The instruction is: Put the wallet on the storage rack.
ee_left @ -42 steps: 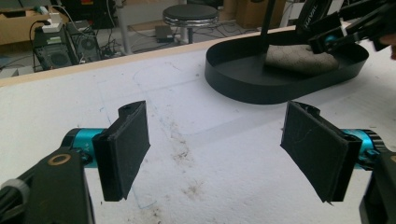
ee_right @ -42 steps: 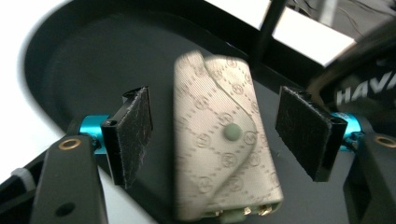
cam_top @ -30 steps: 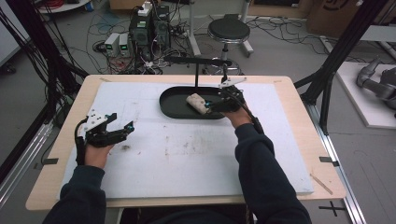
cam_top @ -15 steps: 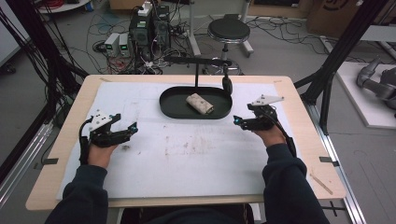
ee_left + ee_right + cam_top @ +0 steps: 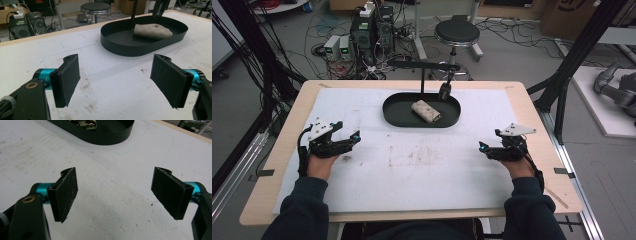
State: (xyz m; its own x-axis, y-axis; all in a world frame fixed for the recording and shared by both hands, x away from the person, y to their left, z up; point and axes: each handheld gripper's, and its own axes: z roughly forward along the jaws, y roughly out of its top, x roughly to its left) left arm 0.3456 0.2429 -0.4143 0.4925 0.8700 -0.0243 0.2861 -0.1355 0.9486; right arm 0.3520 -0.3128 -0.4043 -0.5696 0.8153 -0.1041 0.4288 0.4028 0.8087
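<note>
Grippers sit apart on the white foam-covered table (image 5: 422, 175): the left gripper (image 5: 354, 138) at about eight o'clock, the right gripper (image 5: 482, 148) at four o'clock, each with jaws spread wide and nothing between the pads. Between them, toward twelve o'clock, the black oval tray (image 5: 394, 114) holds a beige patterned fabric pouch (image 5: 426, 111), lying slantwise near its middle. To lift the pouch cleanly, I judge it best to come down over the tray wall, straddle the pouch across its short width, and clear the black stand (image 5: 422, 75) overhead.
</note>
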